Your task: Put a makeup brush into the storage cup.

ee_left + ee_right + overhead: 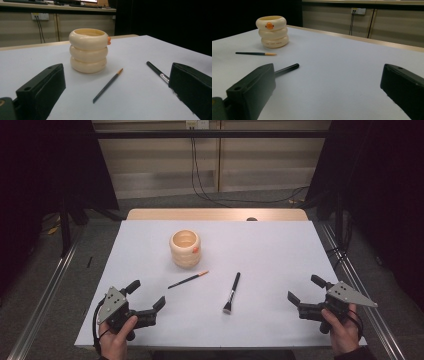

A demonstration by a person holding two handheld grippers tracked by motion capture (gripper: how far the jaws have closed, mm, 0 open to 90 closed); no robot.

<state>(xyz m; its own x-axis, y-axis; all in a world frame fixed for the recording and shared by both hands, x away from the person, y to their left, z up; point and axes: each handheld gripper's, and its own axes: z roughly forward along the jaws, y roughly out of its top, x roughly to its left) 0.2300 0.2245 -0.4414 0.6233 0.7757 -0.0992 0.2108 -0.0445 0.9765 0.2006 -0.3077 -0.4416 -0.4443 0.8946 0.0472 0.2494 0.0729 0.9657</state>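
A cream ringed cup (185, 248) (88, 50) (272, 31) with an orange beak mark stands upright on the white table, left of centre. A thin dark brush with an orange tip (188, 279) (108, 85) (256, 53) lies in front of it. A black makeup brush (232, 293) (157, 72) (287, 69) lies to its right, bristles toward me. My left gripper (146, 294) (117, 100) rests open at the front left, a hand on it, nothing between its jaws. My right gripper (306, 289) (327, 97) is open at the front right, likewise empty.
The white table (270, 250) has a wooden strip along its far edge. Cables hang from a wall socket (196, 124) behind it. Dark curtains stand at both sides, and metal rails (45, 290) run along the floor.
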